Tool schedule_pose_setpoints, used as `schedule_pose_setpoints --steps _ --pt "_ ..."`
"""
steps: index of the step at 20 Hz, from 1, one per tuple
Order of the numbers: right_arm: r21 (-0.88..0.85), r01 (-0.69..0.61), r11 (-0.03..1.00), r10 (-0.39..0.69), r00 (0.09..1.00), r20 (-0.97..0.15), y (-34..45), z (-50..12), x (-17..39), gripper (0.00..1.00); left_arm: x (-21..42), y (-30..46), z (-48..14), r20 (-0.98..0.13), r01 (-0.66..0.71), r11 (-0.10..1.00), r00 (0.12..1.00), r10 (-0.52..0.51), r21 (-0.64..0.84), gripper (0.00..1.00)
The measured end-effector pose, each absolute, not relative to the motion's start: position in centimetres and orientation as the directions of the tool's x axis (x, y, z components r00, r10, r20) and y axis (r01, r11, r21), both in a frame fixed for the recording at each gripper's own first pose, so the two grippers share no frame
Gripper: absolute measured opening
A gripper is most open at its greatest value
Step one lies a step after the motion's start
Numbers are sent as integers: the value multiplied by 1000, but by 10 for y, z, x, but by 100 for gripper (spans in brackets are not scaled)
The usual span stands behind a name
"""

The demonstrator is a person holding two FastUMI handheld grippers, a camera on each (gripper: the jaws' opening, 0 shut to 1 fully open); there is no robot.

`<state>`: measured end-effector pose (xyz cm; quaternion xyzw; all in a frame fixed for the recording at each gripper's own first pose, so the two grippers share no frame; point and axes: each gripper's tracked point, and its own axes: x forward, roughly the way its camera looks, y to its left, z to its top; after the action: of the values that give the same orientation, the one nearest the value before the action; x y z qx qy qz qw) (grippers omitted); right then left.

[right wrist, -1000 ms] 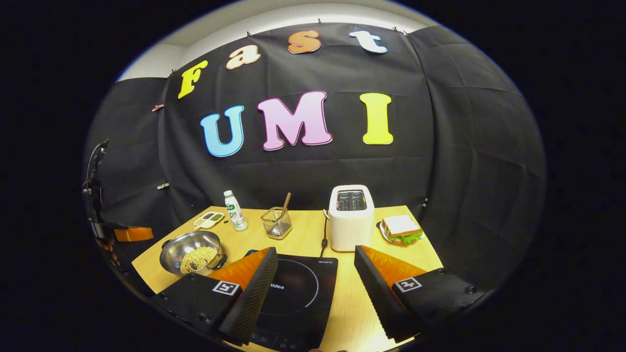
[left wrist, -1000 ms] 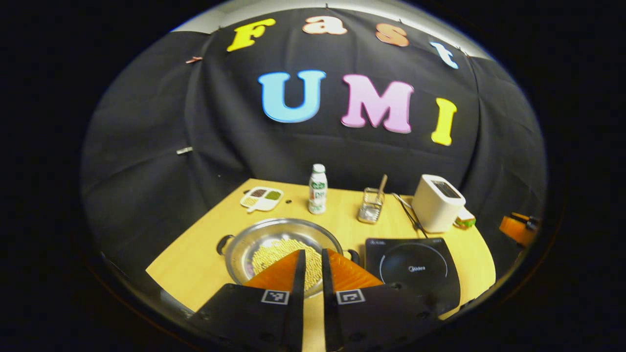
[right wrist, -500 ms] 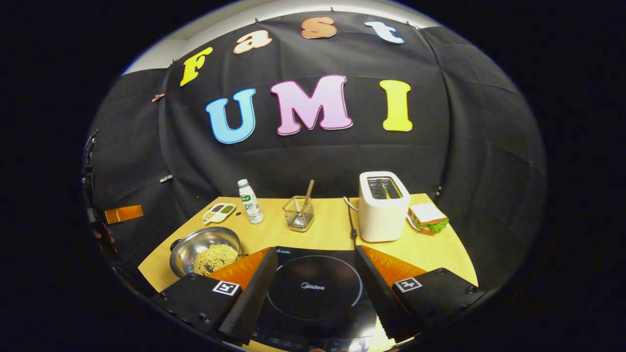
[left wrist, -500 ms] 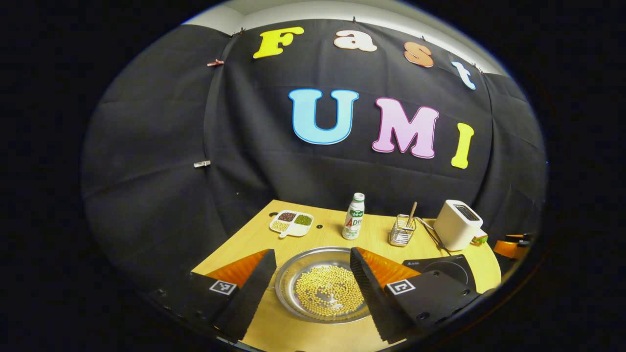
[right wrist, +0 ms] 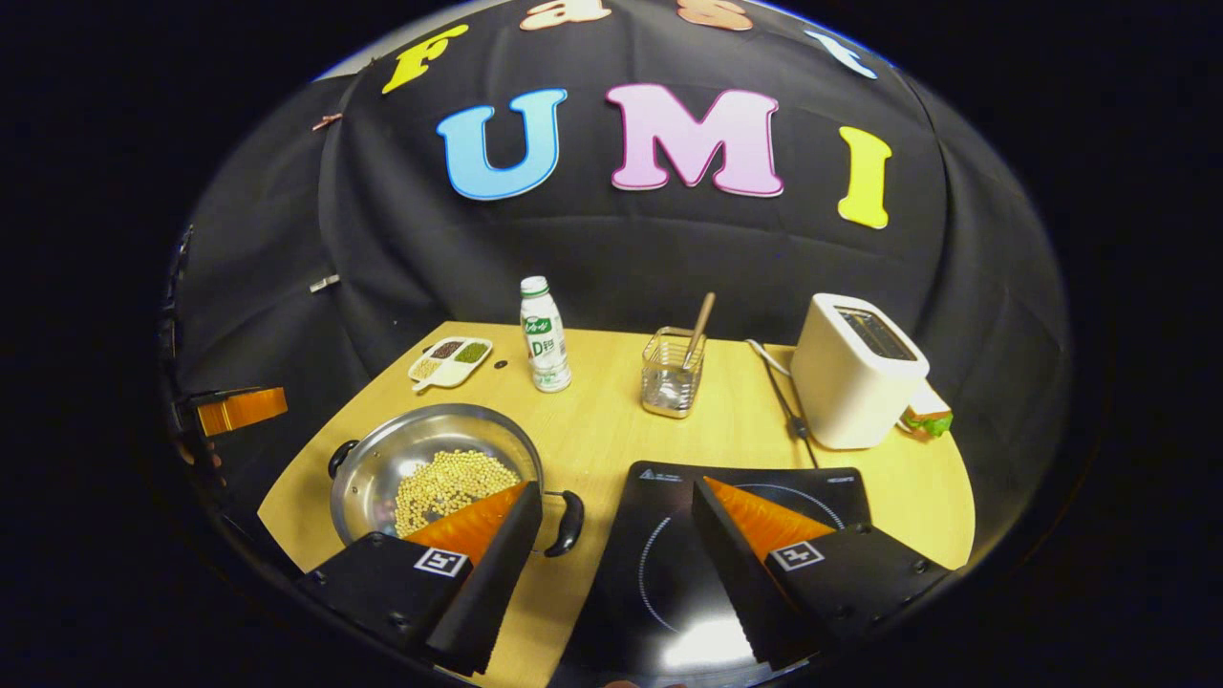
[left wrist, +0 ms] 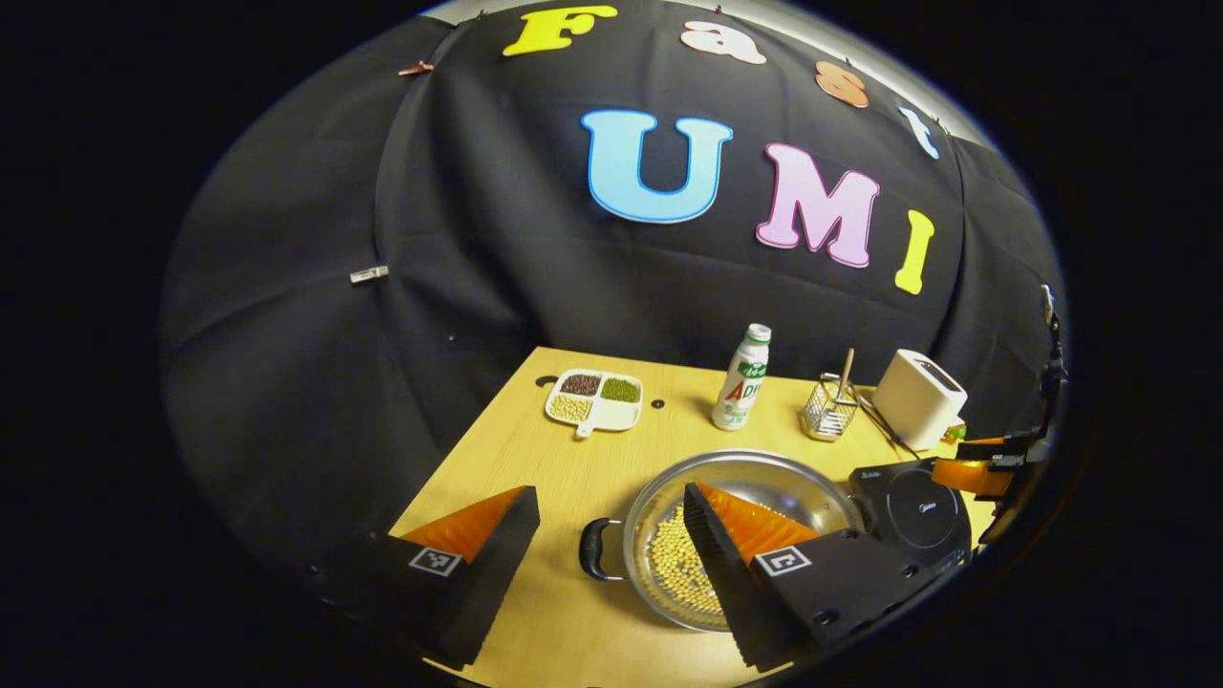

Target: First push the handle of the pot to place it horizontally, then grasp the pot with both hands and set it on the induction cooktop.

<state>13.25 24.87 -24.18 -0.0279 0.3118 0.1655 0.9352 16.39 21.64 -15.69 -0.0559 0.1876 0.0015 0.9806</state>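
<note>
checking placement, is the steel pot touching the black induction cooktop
Apart. The right gripper view shows a strip of bare wooden table between the round steel pot, with its black side handle, and the black induction cooktop.

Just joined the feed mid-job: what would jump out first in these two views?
The steel pot of yellow beans sits at the table's front left, with each open gripper framing one of its black handles: left gripper, right gripper. Right beside it lies the black induction cooktop, with a white toaster behind.
</note>
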Motion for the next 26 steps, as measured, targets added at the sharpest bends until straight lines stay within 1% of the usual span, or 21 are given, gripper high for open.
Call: schedule_pose_setpoints --steps 3,6,9,12,13,14,17,20,21,24,25,26 --pt "21 -330 944 266 720 -641 266 -271 144 99 180 222 -183 -403 13 991 913 -65 -131 96" --pt "63 -342 938 290 670 -684 287 -301 148 99 194 221 -208 -437 47 988 893 -108 -148 96" --pt "102 -312 944 285 626 -726 294 -326 153 99 208 218 -235 -469 89 986 871 -146 -142 95" --pt "130 -275 953 277 612 -741 298 -343 158 99 216 213 -256 -498 128 982 848 -180 -137 95" --pt "143 -266 953 281 603 -746 301 -348 159 99 218 212 -263 -509 137 981 840 -189 -138 93" --pt "153 -257 954 281 595 -753 301 -352 159 99 221 211 -270 -520 142 979 831 -198 -145 95" --pt "173 -255 951 293 573 -766 310 -363 158 99 227 206 -285 -547 156 971 805 -231 -181 96" --pt "175 -255 951 291 546 -786 316 -372 154 98 233 206 -297 -576 156 970 783 -237 -187 96" --pt "164 -256 953 284 558 -779 316 -373 158 99 233 205 -300 -582 157 968 776 -244 -197 96" --pt "140 -255 957 264 557 -788 315 -378 159 95 233 197 -310 -596 157 958 755 -273 -240 94" --pt "128 -261 957 257 555 -791 314 -381 158 90 234 197 -310 -593 155 956 755 -278 -250 92" --pt "116 -269 956 252 550 -796 312 -384 157 88 234 196 -311 -592 153 954 755 -281 -258 91"
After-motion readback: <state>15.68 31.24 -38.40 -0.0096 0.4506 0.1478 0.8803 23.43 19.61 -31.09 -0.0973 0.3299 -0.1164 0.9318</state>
